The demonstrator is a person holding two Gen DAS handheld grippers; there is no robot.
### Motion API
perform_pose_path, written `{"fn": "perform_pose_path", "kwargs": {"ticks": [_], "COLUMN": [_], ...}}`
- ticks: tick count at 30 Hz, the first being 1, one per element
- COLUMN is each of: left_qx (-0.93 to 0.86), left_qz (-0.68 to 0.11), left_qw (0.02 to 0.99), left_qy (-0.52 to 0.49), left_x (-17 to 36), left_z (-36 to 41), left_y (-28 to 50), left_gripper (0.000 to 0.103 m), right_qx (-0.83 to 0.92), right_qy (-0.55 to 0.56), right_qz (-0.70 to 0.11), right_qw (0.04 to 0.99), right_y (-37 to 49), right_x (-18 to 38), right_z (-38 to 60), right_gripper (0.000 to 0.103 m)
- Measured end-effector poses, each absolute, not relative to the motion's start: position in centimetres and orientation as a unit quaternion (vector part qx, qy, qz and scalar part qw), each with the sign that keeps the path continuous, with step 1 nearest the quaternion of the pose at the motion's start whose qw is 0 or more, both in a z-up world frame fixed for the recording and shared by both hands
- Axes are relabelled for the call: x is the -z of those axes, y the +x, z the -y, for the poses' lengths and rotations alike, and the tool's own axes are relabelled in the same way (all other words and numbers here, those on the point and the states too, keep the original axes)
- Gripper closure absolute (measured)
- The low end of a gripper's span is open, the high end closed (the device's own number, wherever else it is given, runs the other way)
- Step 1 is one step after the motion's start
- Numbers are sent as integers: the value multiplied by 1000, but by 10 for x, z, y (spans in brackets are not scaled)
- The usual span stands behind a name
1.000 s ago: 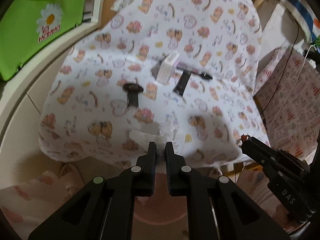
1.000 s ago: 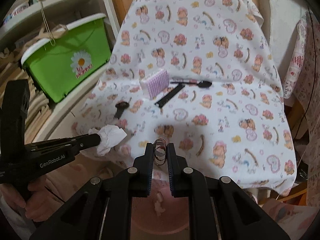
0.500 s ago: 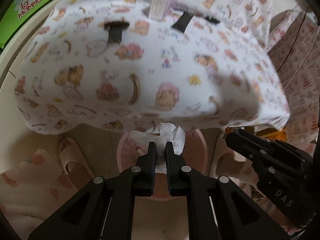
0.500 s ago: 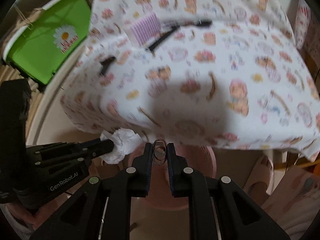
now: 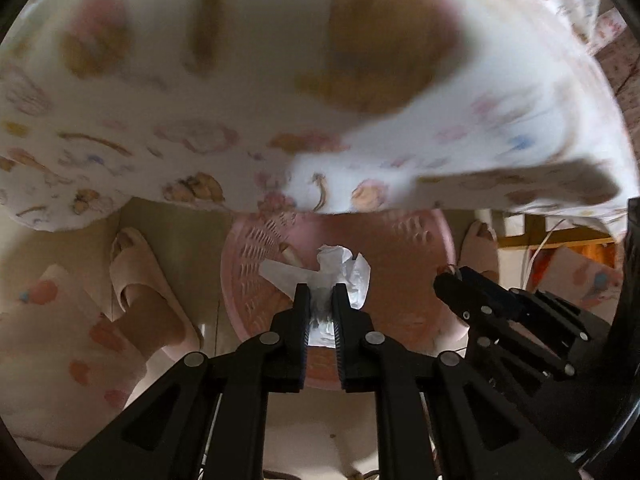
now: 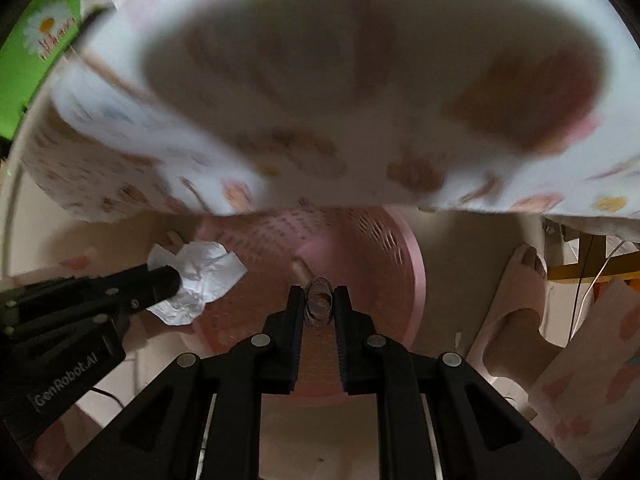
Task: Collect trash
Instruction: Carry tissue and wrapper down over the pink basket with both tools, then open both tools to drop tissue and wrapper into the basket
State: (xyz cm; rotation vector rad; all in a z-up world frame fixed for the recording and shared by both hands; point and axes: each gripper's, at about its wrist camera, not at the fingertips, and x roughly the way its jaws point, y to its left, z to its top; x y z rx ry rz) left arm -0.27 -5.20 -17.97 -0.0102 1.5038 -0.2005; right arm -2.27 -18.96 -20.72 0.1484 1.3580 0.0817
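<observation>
Left claw clamped on crumpled white tissue, pointing down over pink perforated bin. Right claw clamped on small coiled wire-like scrap, exact kind unclear, also aimed into the bin mouth. Both pieces of trash held above the opening, not yet released; likely positioned for dropping straight in. Something small and tan lying inside the bin, too blurred to name. Bin standing on pale floor, partly under the tabletop edge. Slippered feet either side of bin. Farther off, cartoon-print cloth hanging off the tabletop, heavily blurred. Green daisy-print box at far left in the right view.
</observation>
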Motion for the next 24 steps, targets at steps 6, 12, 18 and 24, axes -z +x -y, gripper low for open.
{"fn": "perform_pose_path", "kwargs": {"ticks": [6, 12, 18, 24], "left_qx": [63, 57, 51, 57], "left_qz": [-715, -728, -725, -704], "left_qw": [696, 684, 687, 708], "left_qy": [9, 13, 2, 2], "left_x": [215, 224, 218, 192], "left_z": [53, 53, 46, 43], "left_y": [-4, -5, -1, -4], "left_gripper": [92, 80, 57, 52], "right_qx": [-16, 8, 9, 13], "right_qy": [76, 93, 120, 123], "right_qz": [-665, -685, -684, -668], "right_qw": [743, 723, 720, 734], "right_y": [-21, -21, -22, -25], "right_x": [252, 269, 261, 233], "right_z": [194, 208, 216, 215], "right_gripper": [88, 73, 58, 58]}}
